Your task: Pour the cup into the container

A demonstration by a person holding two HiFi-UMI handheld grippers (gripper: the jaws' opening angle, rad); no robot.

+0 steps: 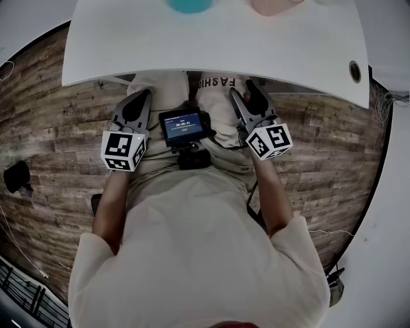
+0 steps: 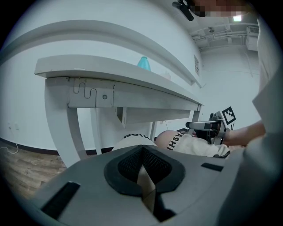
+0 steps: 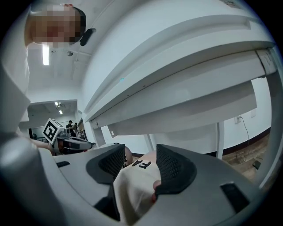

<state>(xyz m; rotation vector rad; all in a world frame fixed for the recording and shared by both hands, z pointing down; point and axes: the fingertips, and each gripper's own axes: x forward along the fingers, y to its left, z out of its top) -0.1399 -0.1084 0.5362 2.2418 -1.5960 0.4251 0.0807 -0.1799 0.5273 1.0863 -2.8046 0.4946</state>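
Note:
A teal cup (image 1: 189, 5) stands at the far edge of the white table (image 1: 256, 45), cut off by the head view's top. Right of it sits a pale pink container (image 1: 272, 6), also cut off. From the left gripper view the teal cup (image 2: 143, 63) peeks over the tabletop. Both grippers are held low over the person's lap, under the table's near edge and far from the cup. My left gripper (image 1: 142, 97) (image 2: 141, 150) is shut with nothing in it. My right gripper (image 1: 245, 91) (image 3: 140, 154) is open, and only the beige shirt shows behind the gap.
A small screen device (image 1: 184, 127) sits on the lap between the grippers. The table's underside and white leg (image 2: 75, 132) lie just ahead of the jaws. Wood-pattern floor (image 1: 51, 128) surrounds the seat. A cable hole (image 1: 354, 70) marks the table's right corner.

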